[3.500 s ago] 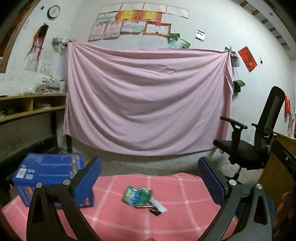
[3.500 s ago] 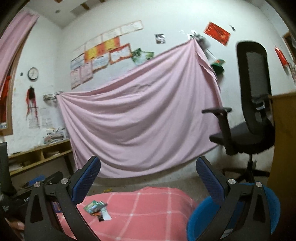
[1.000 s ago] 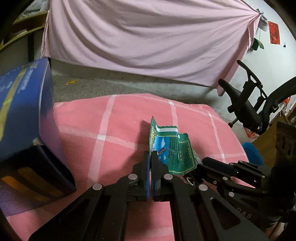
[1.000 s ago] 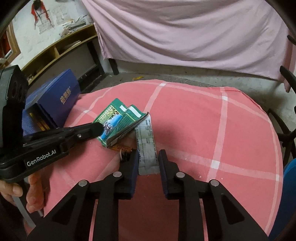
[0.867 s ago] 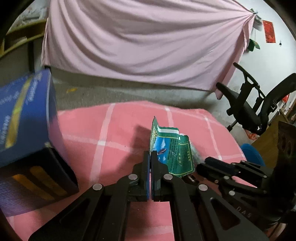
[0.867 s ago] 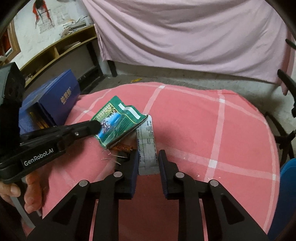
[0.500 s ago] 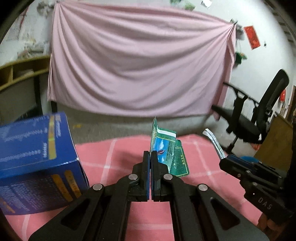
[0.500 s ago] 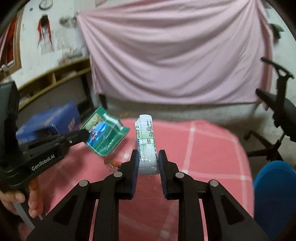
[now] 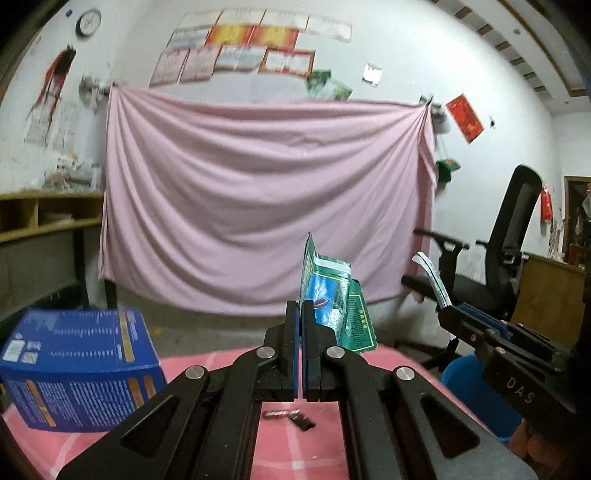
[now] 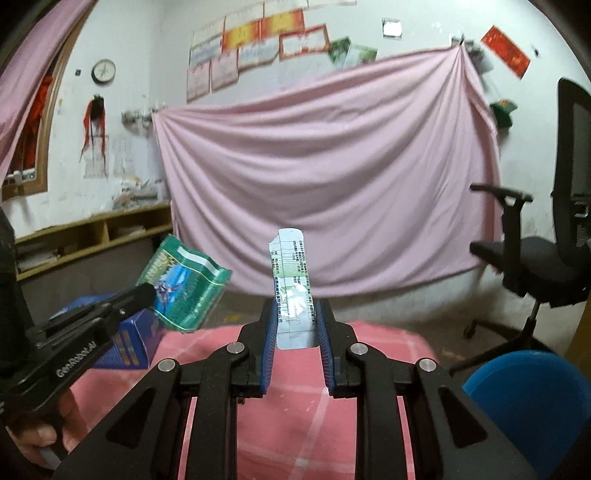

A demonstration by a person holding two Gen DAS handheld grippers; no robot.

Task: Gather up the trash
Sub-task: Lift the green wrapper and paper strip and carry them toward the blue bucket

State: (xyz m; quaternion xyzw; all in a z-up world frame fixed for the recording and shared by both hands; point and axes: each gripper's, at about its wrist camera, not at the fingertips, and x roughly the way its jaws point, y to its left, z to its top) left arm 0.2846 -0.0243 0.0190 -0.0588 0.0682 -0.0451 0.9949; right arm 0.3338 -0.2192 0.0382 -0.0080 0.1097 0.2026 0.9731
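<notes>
1. My left gripper (image 9: pixel 299 314) has its jaws pressed flat together on one edge of the green wrapper (image 9: pixel 334 295), which stands up from the tips and fans toward 1 o'clock. I think pinching the edge is the only workable grip on something this thin.
2. My right gripper (image 10: pixel 294 321) is pinching the white paper strip (image 10: pixel 293 291) between its blue pads. The strip stands upright at 12 o'clock, its top curling slightly over.
3. Both pieces hang in the air, clear of the table. In the right wrist view the wrapper sits at 10 o'clock of the strip, apart from it, so the two loads should not tangle.
4. A blue bin (image 10: pixel 532 391) shows at 4 o'clock in the right wrist view, beside the table and below its top. I judge that to be the drop target, though I cannot see inside it.
5. A few small dark scraps (image 9: pixel 291 415) lie on the pink checked cloth (image 10: pixel 369 347), so collecting looks unfinished.
6. A blue carton (image 9: pixel 81 365) rests on the cloth at 9 o'clock in the left wrist view.
7. Beyond the table a pink sheet (image 9: pixel 258 199) hangs on a white wall under certificates and a clock (image 9: pixel 89 21). A black office chair (image 10: pixel 546 258) stands at 3 o'clock, wooden shelves at 9.
</notes>
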